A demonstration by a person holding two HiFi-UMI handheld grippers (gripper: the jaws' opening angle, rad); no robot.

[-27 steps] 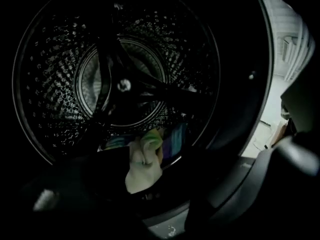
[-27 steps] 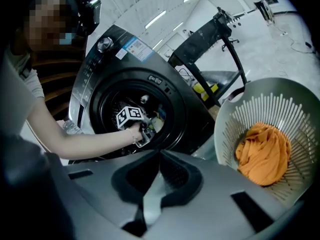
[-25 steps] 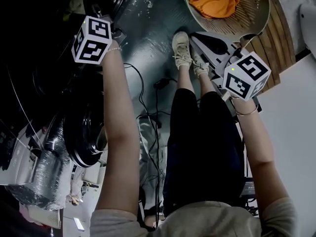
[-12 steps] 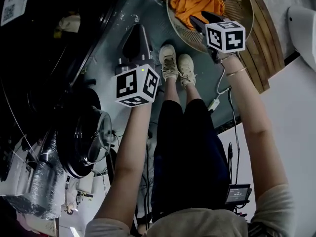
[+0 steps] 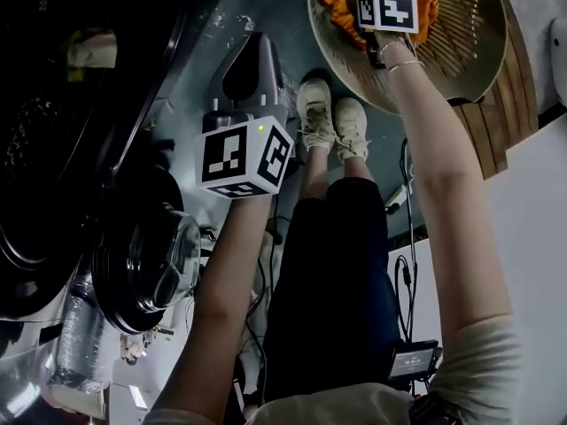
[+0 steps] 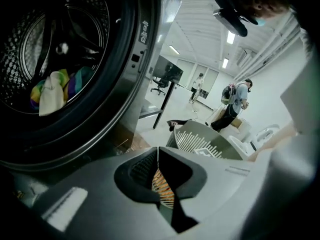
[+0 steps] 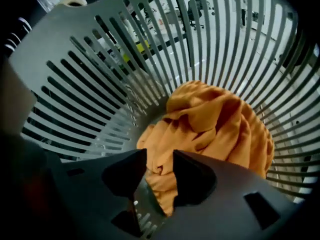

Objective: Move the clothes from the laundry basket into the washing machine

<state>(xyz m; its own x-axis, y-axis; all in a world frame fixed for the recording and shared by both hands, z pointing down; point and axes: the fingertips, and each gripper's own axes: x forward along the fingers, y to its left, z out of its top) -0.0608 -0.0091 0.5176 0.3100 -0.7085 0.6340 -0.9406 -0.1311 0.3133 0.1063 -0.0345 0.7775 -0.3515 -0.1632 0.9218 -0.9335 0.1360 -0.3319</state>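
It looked like an open-plan lab or office hall rather than a home: the washing machine (image 6: 137, 64) stood under long ceiling strip lights (image 6: 230, 36), with an office chair (image 6: 160, 83) and a person (image 6: 240, 103) wearing a backpack (image 6: 229, 92) behind it, and loose cables (image 5: 405, 277) lay beside a small monitor (image 5: 412, 359)

Black trousers (image 5: 328, 273), pale lace-up sneakers (image 5: 332, 122) and light beige short sleeves (image 5: 483, 370), seen at five o'clock in the head view. A thin bracelet (image 5: 405, 65) circles the right wrist. The left claw (image 6: 159, 151) and right claw (image 7: 160, 156) are grey with black inner faces. The left cube (image 5: 244, 158) and right cube (image 5: 387, 11) are white with black square markers.
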